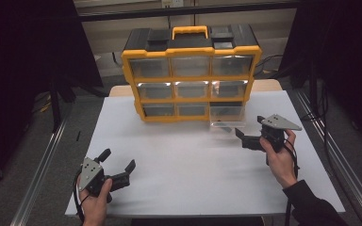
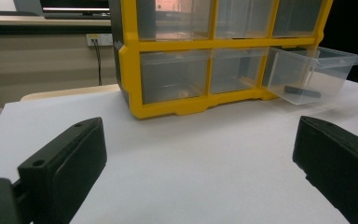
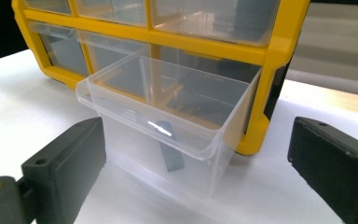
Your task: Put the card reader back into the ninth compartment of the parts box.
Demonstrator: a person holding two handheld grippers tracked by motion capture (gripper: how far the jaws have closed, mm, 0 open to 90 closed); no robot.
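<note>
Centrally, at 12 o'clock on the table (image 1: 169,155), stood the organiser (image 1: 191,75), yellow-framed with nine clear drawers. Its bottom-right drawer (image 1: 226,123) was pulled out over the white surface, at about 1 o'clock from the table's middle.

The right gripper (image 1: 239,137) sat at 3 o'clock, just beside the drawer's front lip, jaws spread wide and holding nothing. The left gripper (image 1: 118,165) lay at 7 o'clock, well apart from the organiser, jaws likewise wide and empty.

Open surface ran from the organiser's base to the near edge, unobstructed between the two grippers.

The right gripper view showed the drawer (image 3: 168,121) from its open front, with a dark flat part (image 3: 170,151) lying on its floor. The left gripper view showed the drawer (image 2: 307,74) from the side, projecting beyond the frame at 2 o'clock.
</note>
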